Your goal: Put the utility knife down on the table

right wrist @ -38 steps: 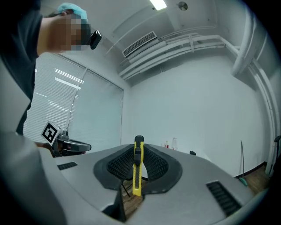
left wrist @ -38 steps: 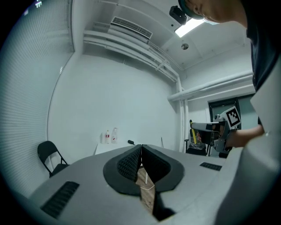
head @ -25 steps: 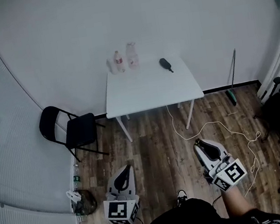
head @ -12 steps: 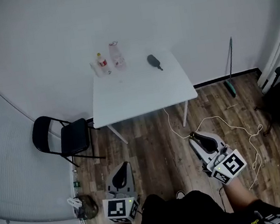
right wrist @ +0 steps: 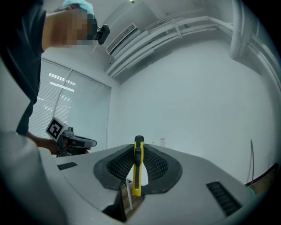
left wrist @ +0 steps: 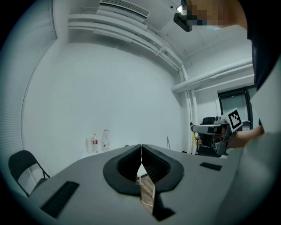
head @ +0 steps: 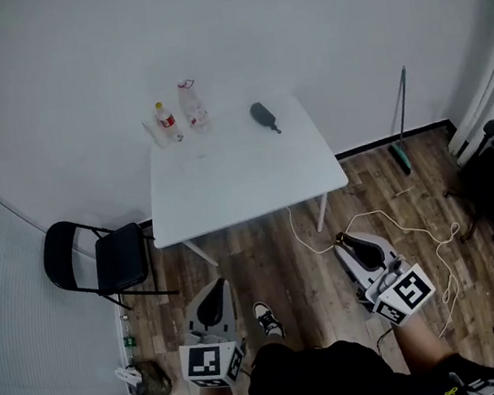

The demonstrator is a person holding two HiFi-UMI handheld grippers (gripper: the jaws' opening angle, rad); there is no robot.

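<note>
A yellow utility knife (right wrist: pixel 138 169) stands upright between the jaws of my right gripper (right wrist: pixel 138 154), which is shut on it. In the head view that right gripper (head: pixel 350 244) hangs over the wooden floor, short of the white table (head: pixel 235 180); the knife shows there only as a dark tip. My left gripper (head: pixel 214 295) is shut with nothing in it, also over the floor, and its jaws meet in the left gripper view (left wrist: pixel 141 154).
On the table's far edge stand two bottles (head: pixel 178 114) and a dark brush-like object (head: pixel 262 114). A black folding chair (head: pixel 100 260) is left of the table. A white cable (head: pixel 389 226) trails over the floor at right. A broom (head: pixel 398 119) leans on the wall.
The view has shifted closer to the table, which now lies lower and nearer in the head view. A foot shows between the grippers. Both grippers keep their hold.
</note>
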